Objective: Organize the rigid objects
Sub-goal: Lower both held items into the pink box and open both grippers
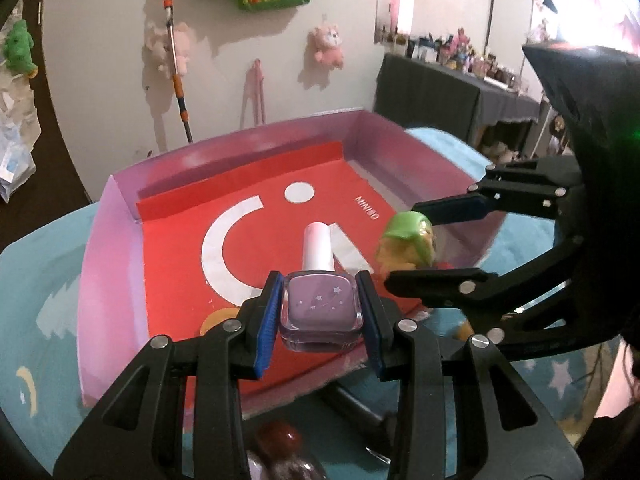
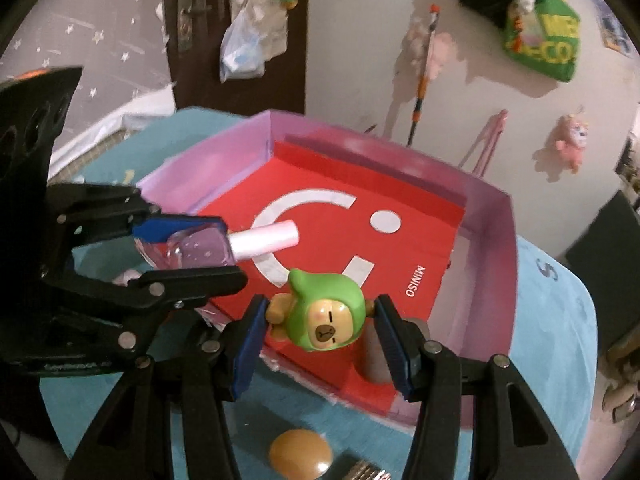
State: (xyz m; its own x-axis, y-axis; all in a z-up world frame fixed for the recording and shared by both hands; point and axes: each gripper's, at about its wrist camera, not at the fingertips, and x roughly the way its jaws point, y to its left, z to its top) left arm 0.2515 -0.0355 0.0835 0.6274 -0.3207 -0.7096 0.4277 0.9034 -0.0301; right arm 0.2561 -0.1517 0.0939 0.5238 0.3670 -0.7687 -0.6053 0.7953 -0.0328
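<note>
The nail polish bottle (image 1: 321,312) is square and clear with lilac polish, tiny white stars and a white cap. The bear figurine (image 2: 320,314) is tan and wearing a green hood. The left hand-held gripper (image 1: 320,312) is clenching the bottle's glass body between its blue pads, nearly closed, cap pointing forward over the near edge of the pink box (image 1: 112,264). The right hand-held gripper (image 2: 320,332) is gripping the figurine by its sides at a middling opening, also over the near rim. The box, sitting on the teal star-patterned table (image 2: 560,340), is lying open; its red Miniso liner (image 1: 180,264) is offering wide bare floor, walled on three sides. A brown oval object (image 2: 300,454) is lying just outside the front edge.
</note>
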